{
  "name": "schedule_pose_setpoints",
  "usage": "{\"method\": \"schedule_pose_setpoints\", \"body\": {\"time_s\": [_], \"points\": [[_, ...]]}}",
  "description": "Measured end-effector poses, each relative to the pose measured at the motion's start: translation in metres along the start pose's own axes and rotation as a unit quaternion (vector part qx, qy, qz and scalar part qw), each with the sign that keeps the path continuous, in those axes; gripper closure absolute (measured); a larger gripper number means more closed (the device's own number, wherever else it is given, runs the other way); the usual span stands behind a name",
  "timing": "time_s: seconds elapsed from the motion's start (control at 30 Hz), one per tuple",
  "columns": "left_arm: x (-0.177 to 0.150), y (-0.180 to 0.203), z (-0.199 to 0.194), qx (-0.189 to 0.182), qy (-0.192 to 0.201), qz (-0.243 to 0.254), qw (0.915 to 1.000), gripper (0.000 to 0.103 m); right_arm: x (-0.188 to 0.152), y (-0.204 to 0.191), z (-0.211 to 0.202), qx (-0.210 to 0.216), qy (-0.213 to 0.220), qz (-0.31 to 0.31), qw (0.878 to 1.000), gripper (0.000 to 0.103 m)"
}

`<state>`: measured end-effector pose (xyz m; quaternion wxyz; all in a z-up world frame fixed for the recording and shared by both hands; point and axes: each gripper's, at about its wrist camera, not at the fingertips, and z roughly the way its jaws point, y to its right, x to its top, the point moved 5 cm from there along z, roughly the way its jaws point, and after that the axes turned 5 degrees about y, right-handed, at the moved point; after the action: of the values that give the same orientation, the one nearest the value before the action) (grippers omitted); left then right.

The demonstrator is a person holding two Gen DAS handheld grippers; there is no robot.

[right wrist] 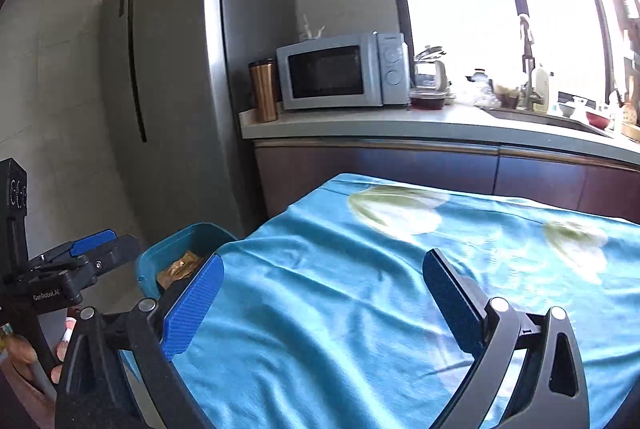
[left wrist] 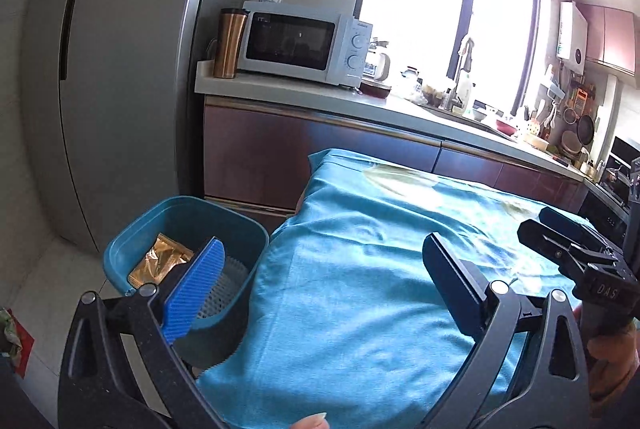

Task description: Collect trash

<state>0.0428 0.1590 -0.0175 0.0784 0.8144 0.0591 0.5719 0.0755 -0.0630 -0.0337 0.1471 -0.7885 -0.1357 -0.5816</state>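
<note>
Trash, a crinkled gold foil wrapper (left wrist: pixel 160 263), lies inside the blue plastic bin (left wrist: pixel 132 241) with its perforated grey bottom, which stands on the floor just beside the left edge of the turquoise cloth with pale flower prints (left wrist: pixel 352 293). Over that cloth, near the bin, I hold my left gripper (left wrist: pixel 320 277) with its blue-padded fingers spread wide and nothing between them; its left finger overlaps the bin's opening in my left wrist view. My right gripper (right wrist: pixel 322 287) hangs above the same cloth, farther from the bin, also spread wide with nothing held. Beyond the cloth, well apart from the bin, a grey microwave (right wrist: pixel 342 75) and a copper tumbler (right wrist: pixel 263 91) stand on the pale counter (right wrist: pixel 400 127).
</note>
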Motion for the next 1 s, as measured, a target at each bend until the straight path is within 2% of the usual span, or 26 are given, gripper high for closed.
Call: {"method": "schedule_pose_setpoints", "body": {"time_s": [0.17, 0.37, 0.63, 1.0], "points": [[0.001, 0.030, -0.008, 0.011, 0.029, 0.025, 0.9992, 0.006, -0.005, 0.027, -0.028, -0.053, 0.030, 0.000, 0.998, 0.007], [-0.002, 0.053, -0.015, 0.015, 0.045, 0.042, 0.9980, 0.006, -0.009, 0.048, -0.055, -0.096, 0.059, 0.001, 0.994, 0.007], [-0.009, 0.068, -0.021, 0.020, 0.059, 0.056, 0.9964, 0.006, -0.019, 0.060, -0.076, -0.126, 0.074, 0.003, 0.989, 0.007], [-0.010, 0.078, -0.026, 0.022, 0.080, 0.076, 0.9936, 0.006, -0.019, 0.067, -0.091, -0.146, 0.088, 0.008, 0.985, 0.007]]}}
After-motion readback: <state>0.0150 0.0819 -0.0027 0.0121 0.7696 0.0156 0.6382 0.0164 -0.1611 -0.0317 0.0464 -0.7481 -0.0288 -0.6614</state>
